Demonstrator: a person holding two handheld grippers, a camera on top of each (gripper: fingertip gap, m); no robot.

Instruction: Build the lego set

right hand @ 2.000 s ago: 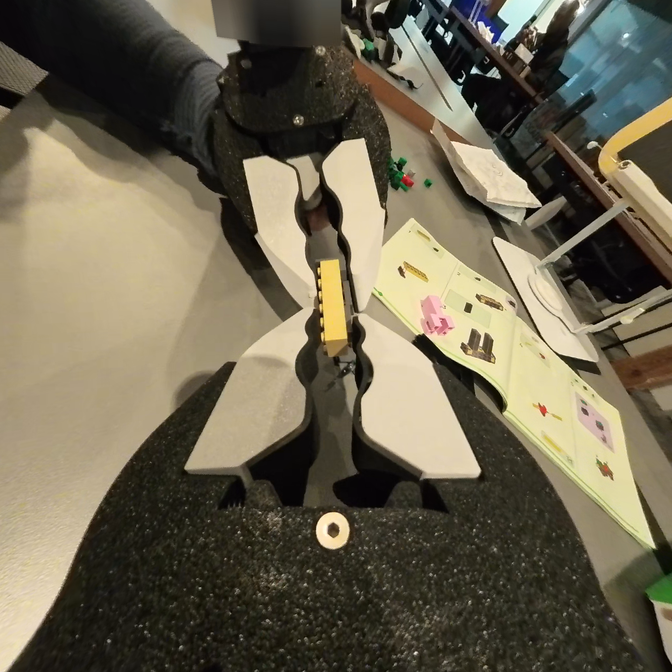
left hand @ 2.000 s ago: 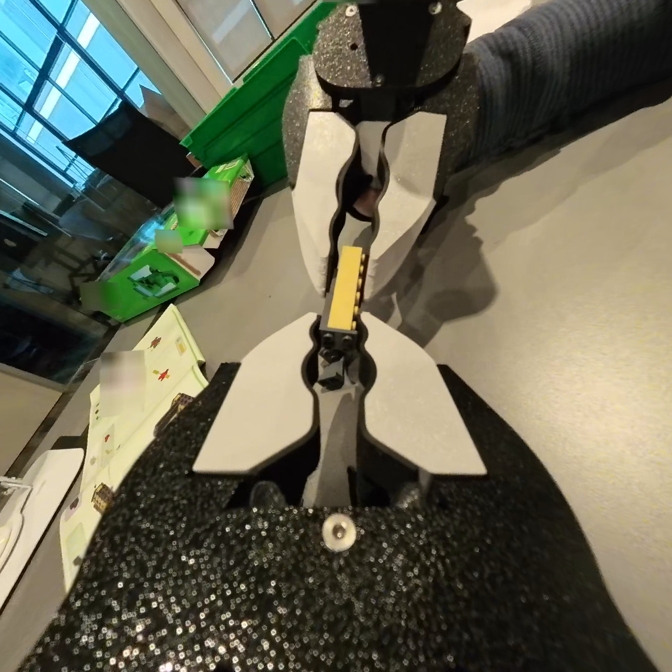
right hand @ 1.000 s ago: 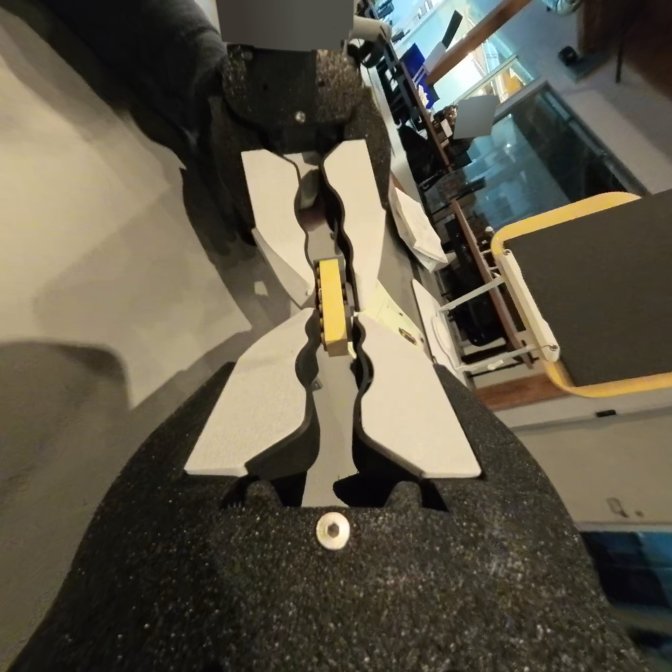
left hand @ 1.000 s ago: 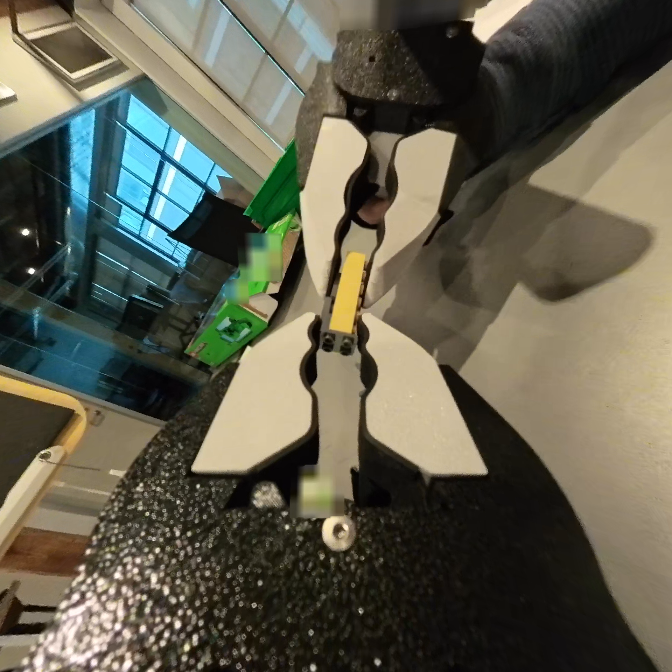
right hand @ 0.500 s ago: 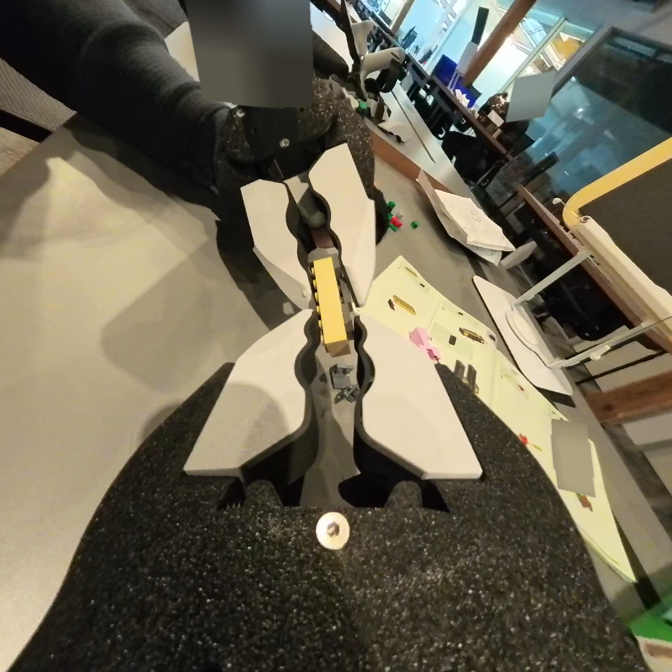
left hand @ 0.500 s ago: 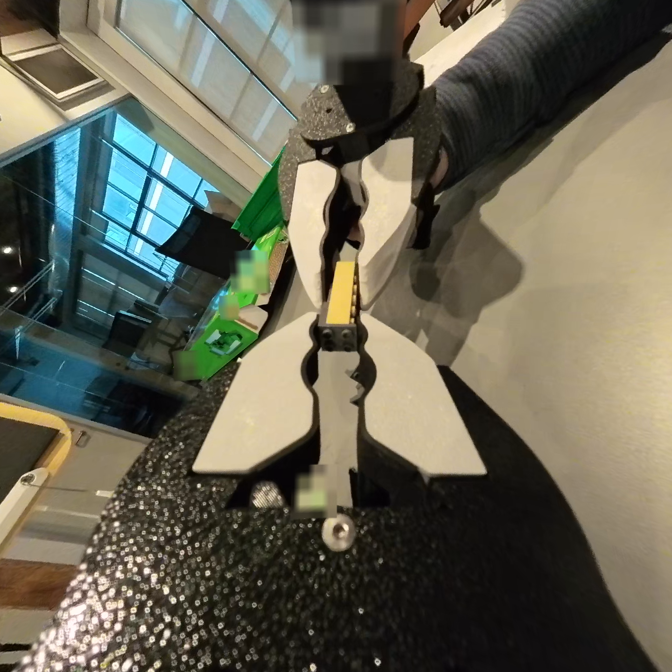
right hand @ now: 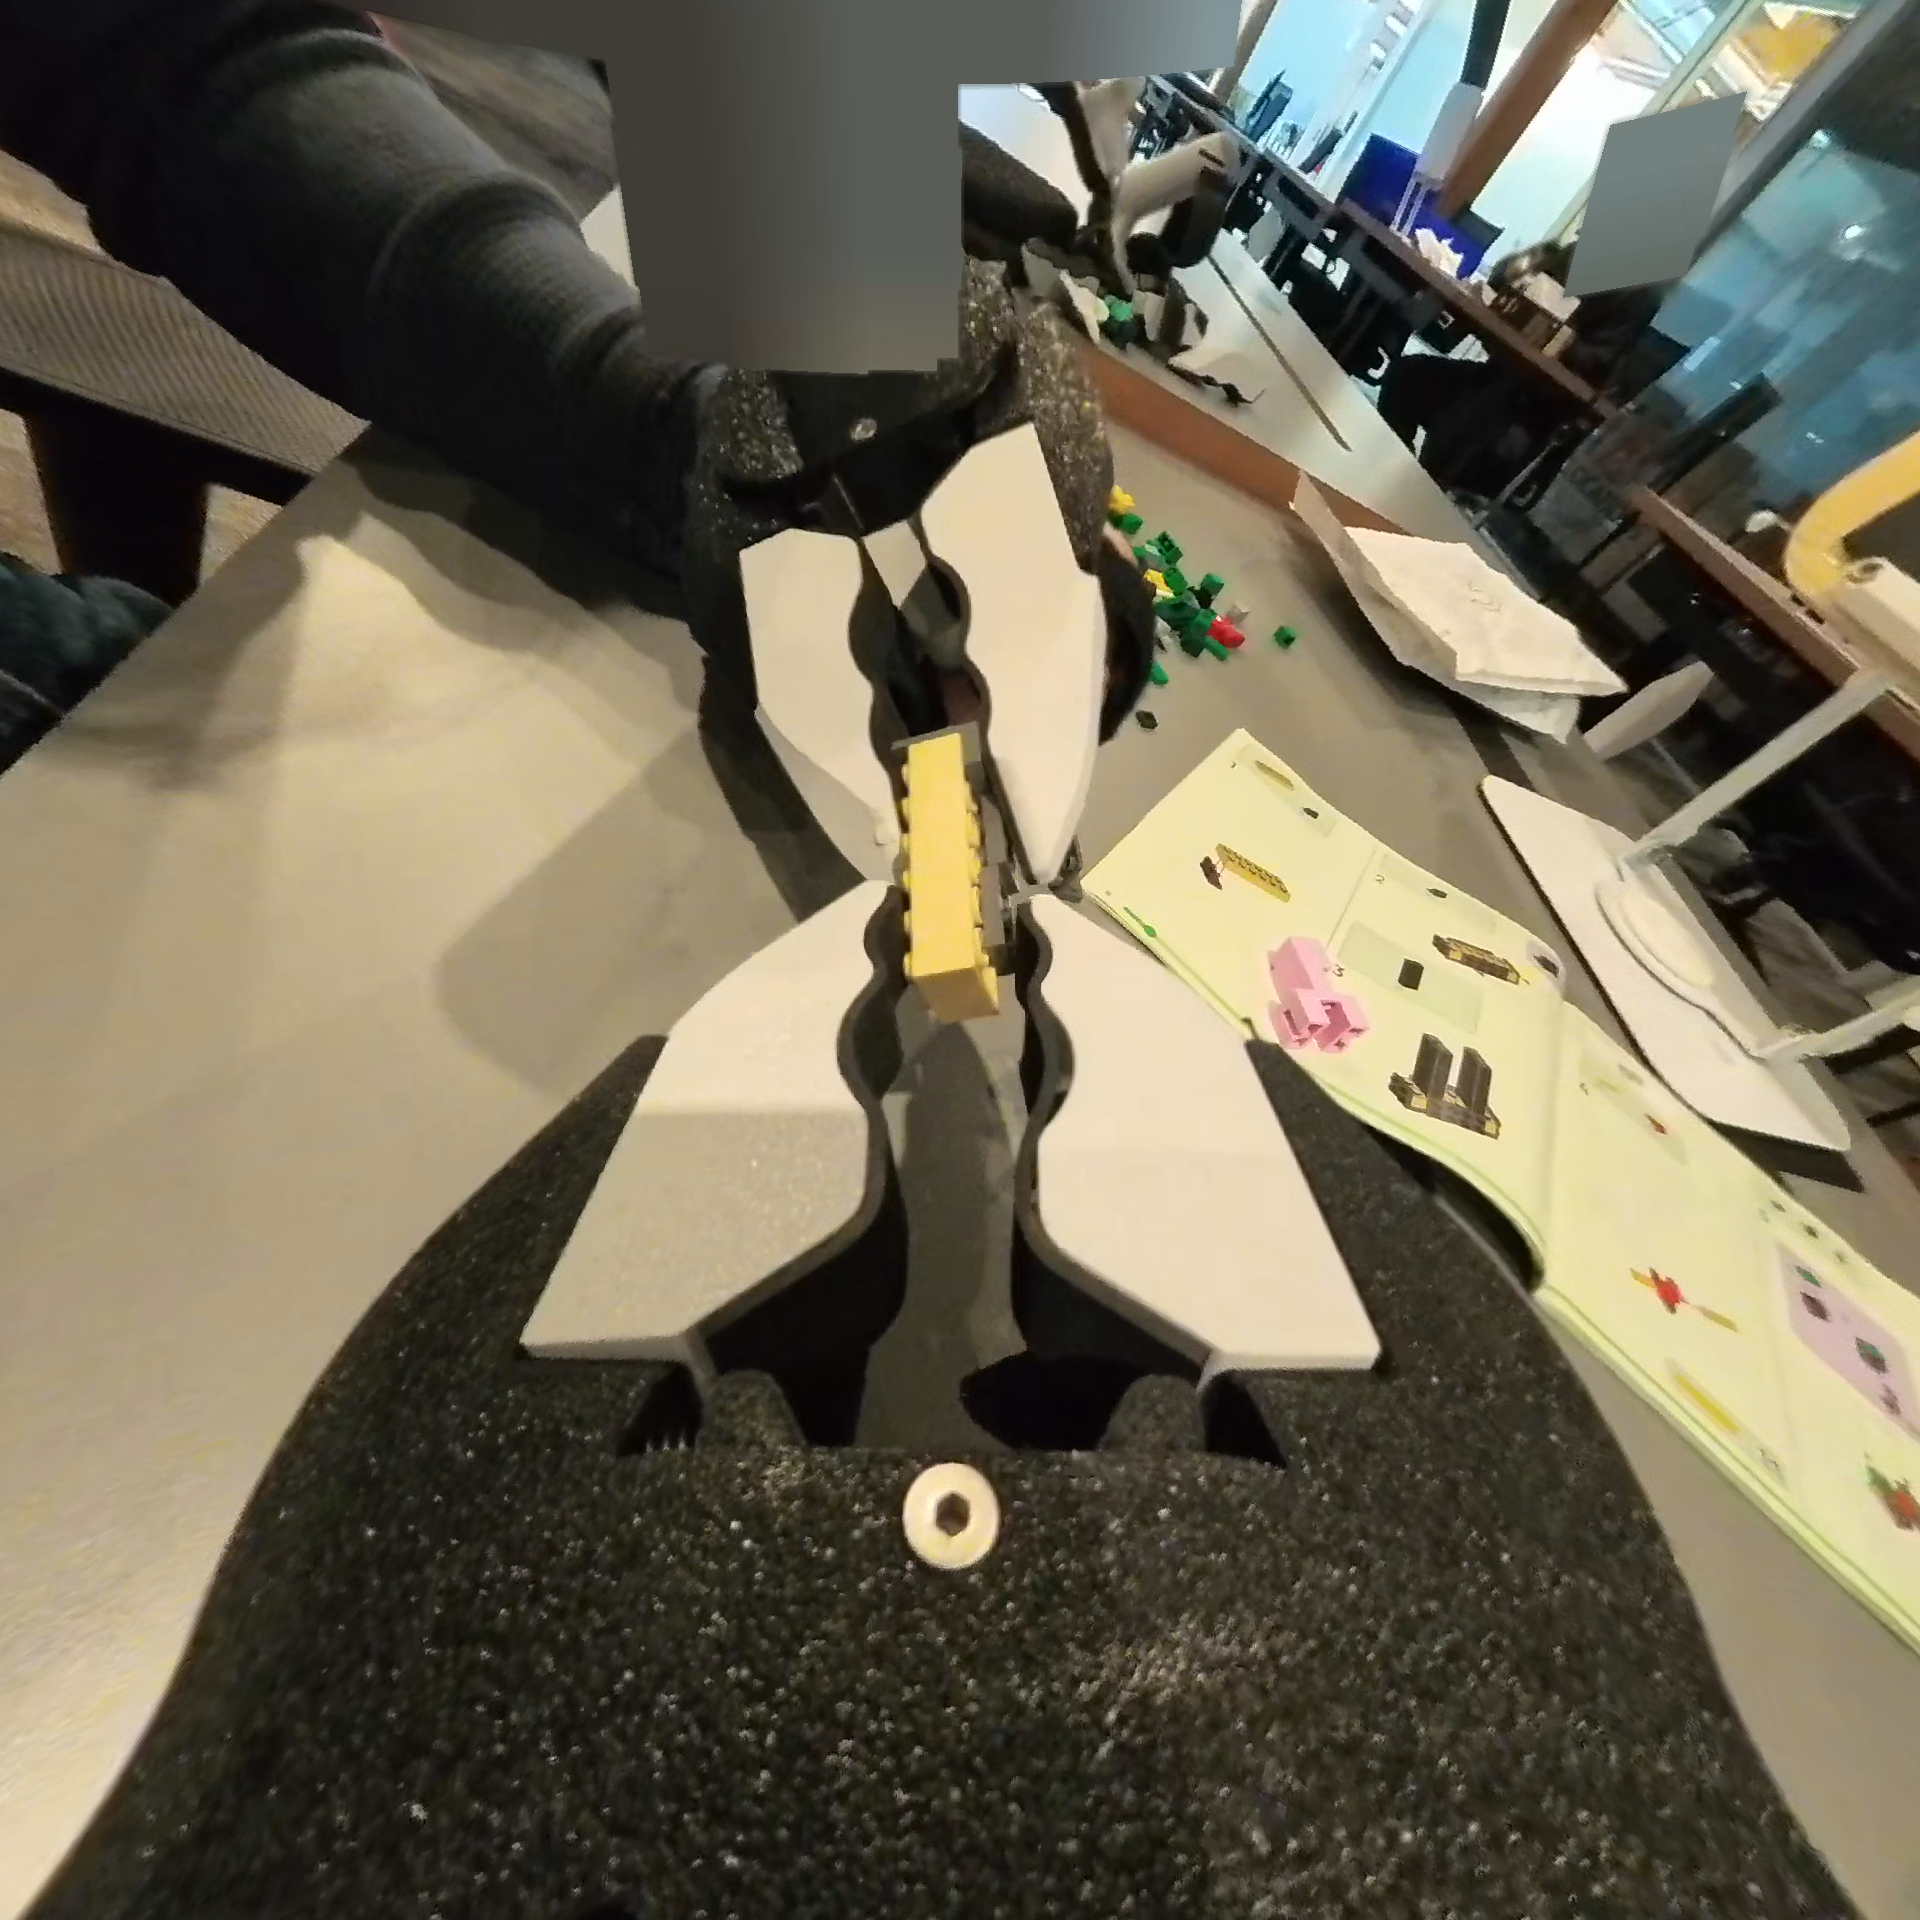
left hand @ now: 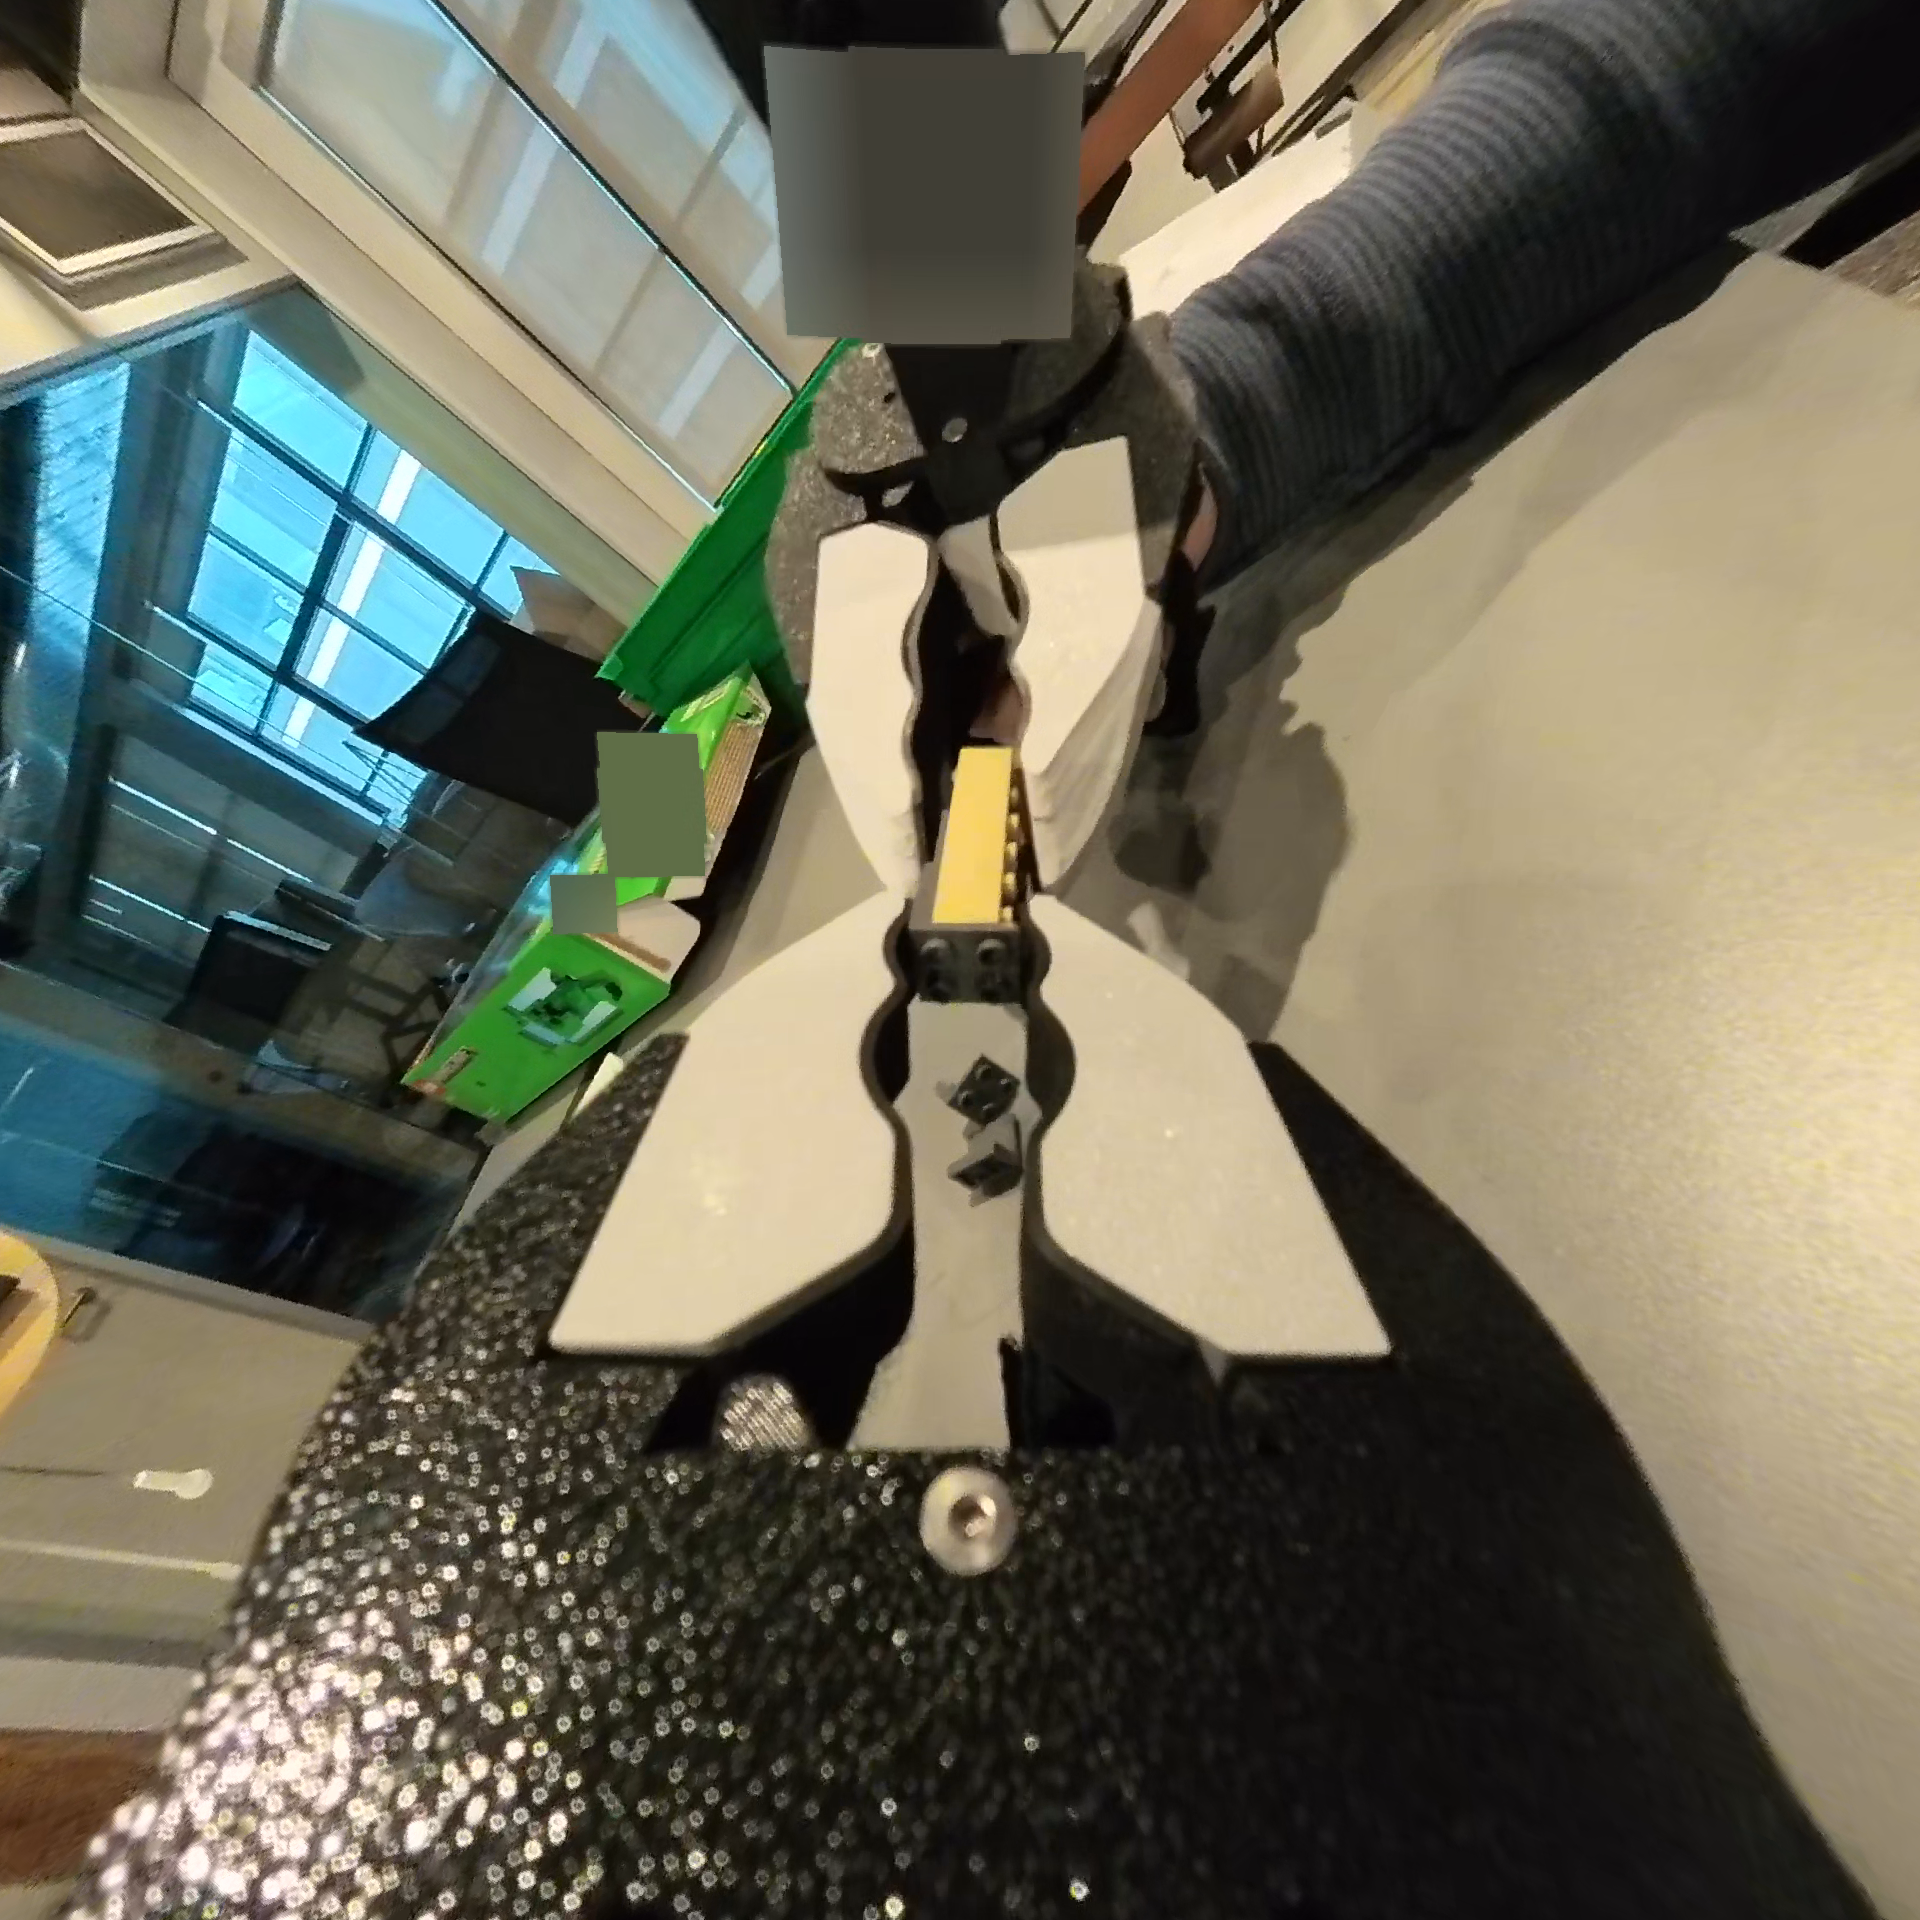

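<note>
My two grippers face each other tip to tip above the grey table (left hand: 1558,935). A long yellow brick (left hand: 977,831) spans both. My left gripper (left hand: 971,925) is shut on a black brick (left hand: 966,966) fixed to the yellow brick's near end. My right gripper (right hand: 961,914) is shut on the yellow brick (right hand: 940,873); its white fingers (left hand: 862,675) show opposite in the left wrist view. The left gripper's fingers (right hand: 1029,623) show opposite in the right wrist view. Two small black pieces (left hand: 987,1091) lie on the table below the left jaws.
An open instruction booklet (right hand: 1507,1091) lies right of the grippers with a pink lego pig (right hand: 1314,997) on it. Loose green and red bricks (right hand: 1195,613), a crumpled white bag (right hand: 1455,613) and a white lamp base (right hand: 1662,935) lie beyond. Green boxes (left hand: 540,1018) stand at the left.
Both grippers kept their hold on the joined bricks while tilting up off the table and back down. The booklet and the small black pieces are in view again.
</note>
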